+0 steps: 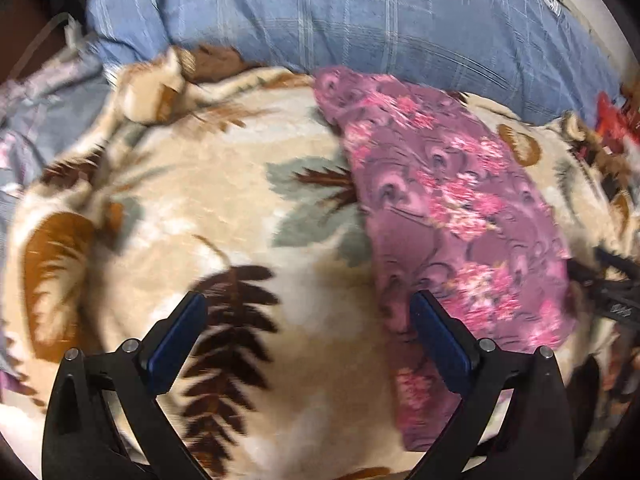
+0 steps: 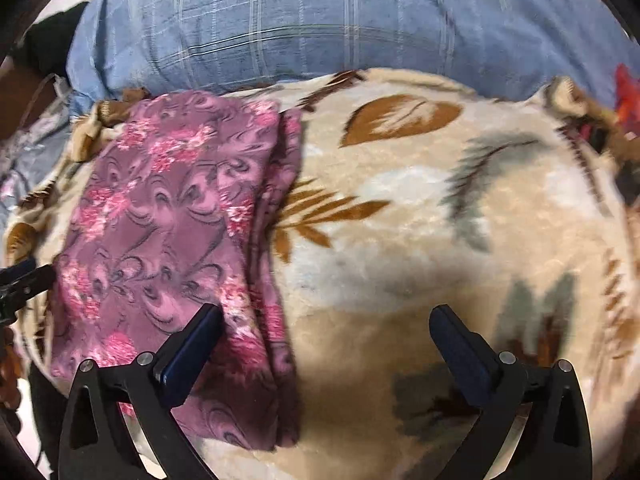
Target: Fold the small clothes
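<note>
A purple garment with pink flowers lies folded into a long strip on a cream leaf-print blanket. In the right wrist view the garment lies at the left, its folded edge toward the middle. My left gripper is open and empty, its right finger over the garment's near left edge. My right gripper is open and empty, its left finger over the garment's near right part. The other gripper's black tip shows at the right edge in the left wrist view and at the left edge in the right wrist view.
A blue checked pillow lies along the far side, also in the right wrist view. Grey floral bedding is bunched at the far left. Something red sits at the far right. The blanket spreads right of the garment.
</note>
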